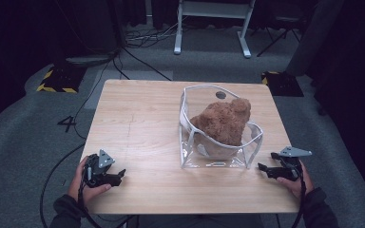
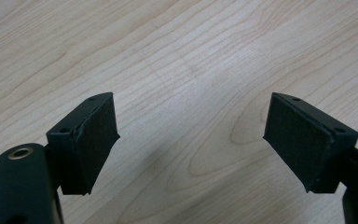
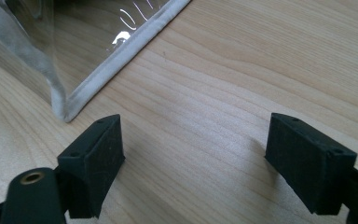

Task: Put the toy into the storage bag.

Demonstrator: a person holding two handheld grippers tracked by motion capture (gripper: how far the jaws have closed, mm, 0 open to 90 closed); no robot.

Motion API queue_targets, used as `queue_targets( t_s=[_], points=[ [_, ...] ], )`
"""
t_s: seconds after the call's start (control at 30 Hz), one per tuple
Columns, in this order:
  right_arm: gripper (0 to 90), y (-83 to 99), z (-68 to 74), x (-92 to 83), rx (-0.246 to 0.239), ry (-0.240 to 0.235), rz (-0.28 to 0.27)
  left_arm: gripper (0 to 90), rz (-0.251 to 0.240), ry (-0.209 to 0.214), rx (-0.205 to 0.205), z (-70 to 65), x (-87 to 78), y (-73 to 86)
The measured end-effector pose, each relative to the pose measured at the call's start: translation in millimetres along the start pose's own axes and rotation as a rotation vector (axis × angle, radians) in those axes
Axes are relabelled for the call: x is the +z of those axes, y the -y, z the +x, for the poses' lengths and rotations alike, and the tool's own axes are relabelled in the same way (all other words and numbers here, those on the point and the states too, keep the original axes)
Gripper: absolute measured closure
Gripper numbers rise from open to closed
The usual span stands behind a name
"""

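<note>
Bench (image 1: 142,123), light wood grain, rectangular, standing on grey carpet. Black cables run across the floor beyond its far edge, near a white frame (image 1: 212,23) and two black-and-yellow striped floor plates (image 1: 59,80).

Item 1: clear plastic bag (image 1: 218,137) with white piping, standing open-topped on the right half of the bench, reaching from near the far edge down toward the near edge. A brown plush toy (image 1: 223,121) sits inside it, its upper part rising above the bag's mouth. In the right gripper view a lower corner of the bag (image 3: 74,100) rests on the wood just ahead of the left jaw, apart from it.

Item 2: left gripper (image 1: 116,176), held in the person's left hand (image 1: 83,183) at the near left corner of the bench, pointing right along the near edge. Jaws spread wide, with bare wood between them in the left gripper view (image 2: 191,135). Well apart from the bag.

Item 3: right gripper (image 1: 264,169), held in the person's right hand (image 1: 292,183) at the near right corner, pointing left toward the bag's near right corner and near it, not touching. Jaws spread wide, nothing between them (image 3: 193,144). Dark sleeves enter from the bottom edge on both sides.
</note>
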State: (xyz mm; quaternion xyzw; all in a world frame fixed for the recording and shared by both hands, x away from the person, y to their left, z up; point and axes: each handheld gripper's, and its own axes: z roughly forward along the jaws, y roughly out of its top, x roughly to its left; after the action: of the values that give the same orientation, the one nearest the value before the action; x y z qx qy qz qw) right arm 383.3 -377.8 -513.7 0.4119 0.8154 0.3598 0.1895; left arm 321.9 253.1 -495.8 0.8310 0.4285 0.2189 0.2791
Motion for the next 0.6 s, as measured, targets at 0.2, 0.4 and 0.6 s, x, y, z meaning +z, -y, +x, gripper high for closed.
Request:
queue_targets(
  t_s=[0.2,0.4,0.6],
  points=[
    [18.9,0.0,0.1,0.0,0.001,0.001,0.000,17.3,-0.004,0.008,-0.022,0.8,-0.1,6.5],
    [18.9,0.0,0.0,0.0,0.001,0.001,-0.001,17.4,0.006,0.006,-0.044,1.9,1.8,13.8],
    [18.9,0.0,0.0,0.0,0.000,0.000,0.000,17.0,-0.004,0.017,-0.075,5.5,2.1,20.7]
  ],
)
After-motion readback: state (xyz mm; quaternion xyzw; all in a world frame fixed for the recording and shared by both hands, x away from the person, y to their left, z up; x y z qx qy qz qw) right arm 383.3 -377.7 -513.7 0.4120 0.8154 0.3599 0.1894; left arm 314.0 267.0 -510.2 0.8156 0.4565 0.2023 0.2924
